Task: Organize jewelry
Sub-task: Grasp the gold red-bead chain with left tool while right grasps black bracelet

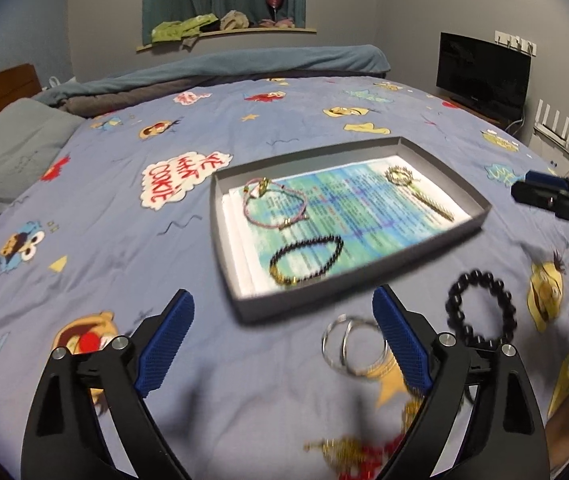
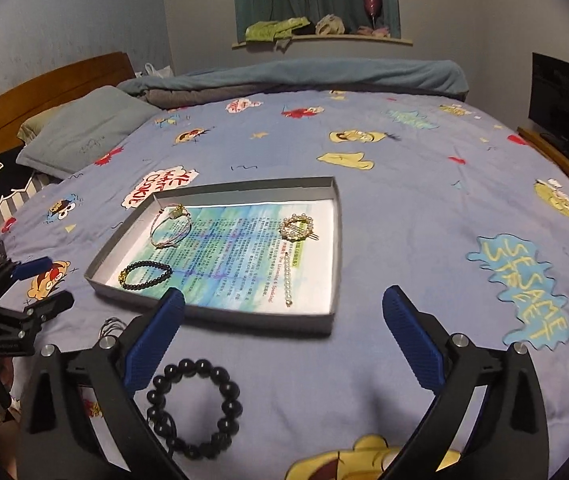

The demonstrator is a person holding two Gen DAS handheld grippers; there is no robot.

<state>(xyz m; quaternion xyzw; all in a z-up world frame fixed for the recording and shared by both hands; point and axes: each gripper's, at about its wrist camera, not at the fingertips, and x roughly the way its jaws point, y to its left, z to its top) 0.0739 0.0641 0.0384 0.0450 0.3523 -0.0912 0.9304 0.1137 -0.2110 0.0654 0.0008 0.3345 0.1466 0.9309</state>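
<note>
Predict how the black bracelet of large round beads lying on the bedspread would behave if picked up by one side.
The bead bracelet would probably sag into a drooping loop, since it is separate beads strung together, not a rigid ring. The glossy round beads look slippery, so a grip may slide between them. Pushed on the soft bedspread, it would likely drag and deform rather than roll.

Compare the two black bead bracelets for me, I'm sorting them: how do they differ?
The bracelet in the tray has small beads and a gold charm; the bracelet on the bedspread has large beads and no gold visible. One lies in the tray, the other outside. Both are black loops.
</note>
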